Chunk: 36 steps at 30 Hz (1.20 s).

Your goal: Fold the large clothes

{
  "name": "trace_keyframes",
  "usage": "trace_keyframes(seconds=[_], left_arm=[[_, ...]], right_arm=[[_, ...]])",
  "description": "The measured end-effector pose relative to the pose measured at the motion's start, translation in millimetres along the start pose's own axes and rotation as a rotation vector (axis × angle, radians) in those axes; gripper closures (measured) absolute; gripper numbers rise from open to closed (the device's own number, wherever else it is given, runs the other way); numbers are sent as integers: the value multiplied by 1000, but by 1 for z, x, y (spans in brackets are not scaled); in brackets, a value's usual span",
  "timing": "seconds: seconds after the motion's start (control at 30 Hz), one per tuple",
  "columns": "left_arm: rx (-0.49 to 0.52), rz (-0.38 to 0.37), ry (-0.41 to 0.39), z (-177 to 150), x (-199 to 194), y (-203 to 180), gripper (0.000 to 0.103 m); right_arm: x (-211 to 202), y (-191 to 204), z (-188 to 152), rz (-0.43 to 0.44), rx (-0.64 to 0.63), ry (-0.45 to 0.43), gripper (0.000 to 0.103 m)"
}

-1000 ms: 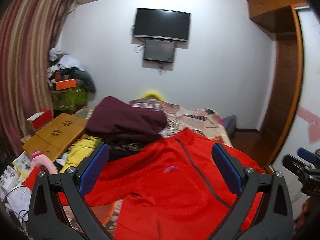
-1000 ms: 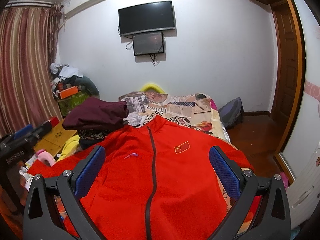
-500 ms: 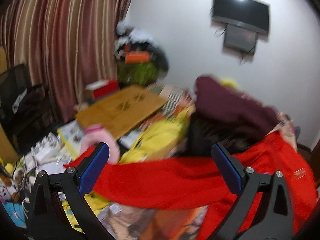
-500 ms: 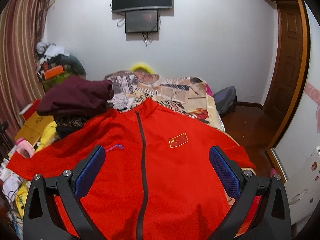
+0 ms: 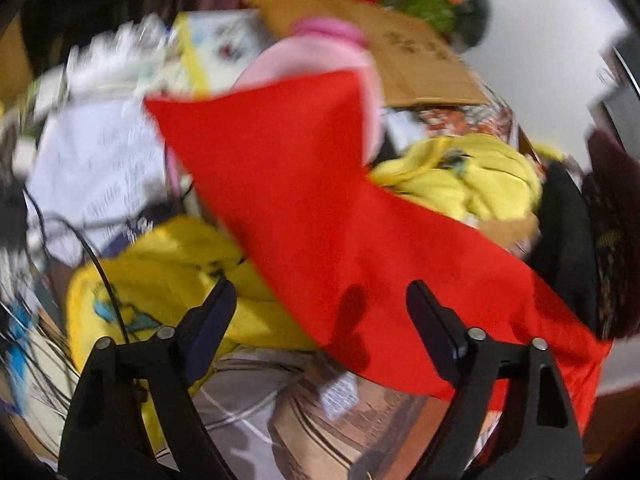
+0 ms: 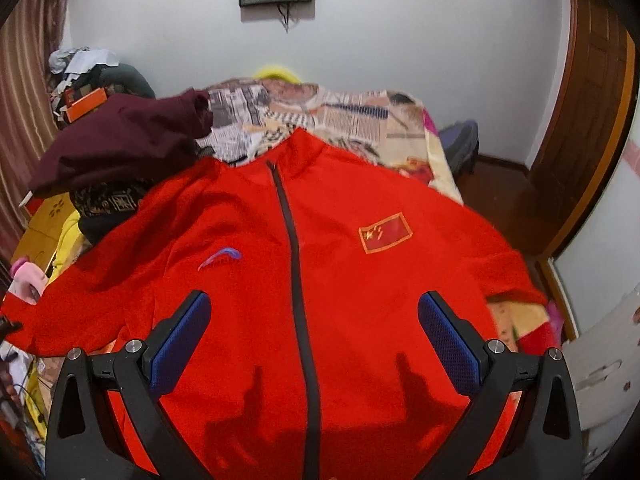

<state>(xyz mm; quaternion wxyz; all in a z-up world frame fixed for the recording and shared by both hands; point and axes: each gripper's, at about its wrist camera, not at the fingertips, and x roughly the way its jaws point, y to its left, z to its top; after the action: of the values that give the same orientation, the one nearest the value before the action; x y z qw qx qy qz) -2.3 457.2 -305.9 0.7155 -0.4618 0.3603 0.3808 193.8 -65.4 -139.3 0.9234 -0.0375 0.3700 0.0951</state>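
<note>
Left wrist view, change: swung away from the far wall and TV, tipped down and rolled toward the clutter beside the bed; picture smeared by the motion.
Left wrist view, left gripper (image 5: 318,312): jaws closing from full spread, pads not yet pressing anything; sleeve (image 5: 320,216) of the red jacket partly between them, nearer the right-hand finger.
Left wrist view, meaning: likely start of the first fold, reaching for the sleeve to bring it over the jacket body.
Left wrist view, materials: sleeve a flat red matte band, tapering to a straight cuff edge; crumpled yellow garment (image 5: 472,176) just beyond the sleeve, soft and lumpy; pink rounded object (image 5: 320,56) behind the cuff end.
Right wrist view, change: lowered and closer to the jacket, TV now cut off at the top.
Right wrist view, right gripper (image 6: 314,344): released, jaws wide, hovering over the lower front of the jacket.
Right wrist view, red jacket (image 6: 248,232): spread face up on the bed (image 6: 360,120), collar toward the wall.
Right wrist view, textures: fleecy red fabric, dark zip (image 6: 294,248) down the middle, stitched flag patch (image 6: 386,232) right of the zip; maroon garment (image 6: 120,136) heaped left of the collar.
</note>
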Motion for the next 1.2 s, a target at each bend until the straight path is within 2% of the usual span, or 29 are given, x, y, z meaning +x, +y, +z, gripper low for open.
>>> trace_keyframes(seconds=[0.07, 0.17, 0.23, 0.27, 0.33, 0.4, 0.47, 0.63, 0.8, 0.97, 1.1, 1.2], left_arm=[[-46, -15, 12, 5, 15, 14, 20], [-78, -43, 22, 6, 21, 19, 37], [-78, -64, 14, 8, 23, 17, 55], [-66, -73, 4, 9, 21, 14, 60], [-21, -66, -22, 10, 15, 3, 86], [54, -26, -64, 9, 5, -15, 97], [157, 12, -134, 7, -10, -41, 99], [346, -37, -272, 0, -59, -101, 101], [501, -203, -374, -21, -113, -181, 101], [632, -352, -427, -53, -154, -248, 101], [735, -454, -429, -87, -175, -301, 101], [801, -496, -419, -109, -180, -331, 101]], right_arm=[[5, 1, 0, 5, 9, 20, 0], [11, 1, 0, 16, 20, 42, 0], [14, 2, 0, 19, 25, 51, 0], [15, 2, 1, 21, 27, 52, 0], [16, 3, 1, 27, 27, 54, 0], [16, 4, 1, 32, 25, 53, 0], [15, 4, 1, 36, 19, 52, 0], [12, 1, 1, 46, 18, 46, 0], [8, -6, 4, 70, 19, 24, 0], [4, -19, 13, 104, 11, -7, 0], [1, -28, 18, 127, -3, -36, 0], [1, -36, 23, 131, -18, -58, 0]])
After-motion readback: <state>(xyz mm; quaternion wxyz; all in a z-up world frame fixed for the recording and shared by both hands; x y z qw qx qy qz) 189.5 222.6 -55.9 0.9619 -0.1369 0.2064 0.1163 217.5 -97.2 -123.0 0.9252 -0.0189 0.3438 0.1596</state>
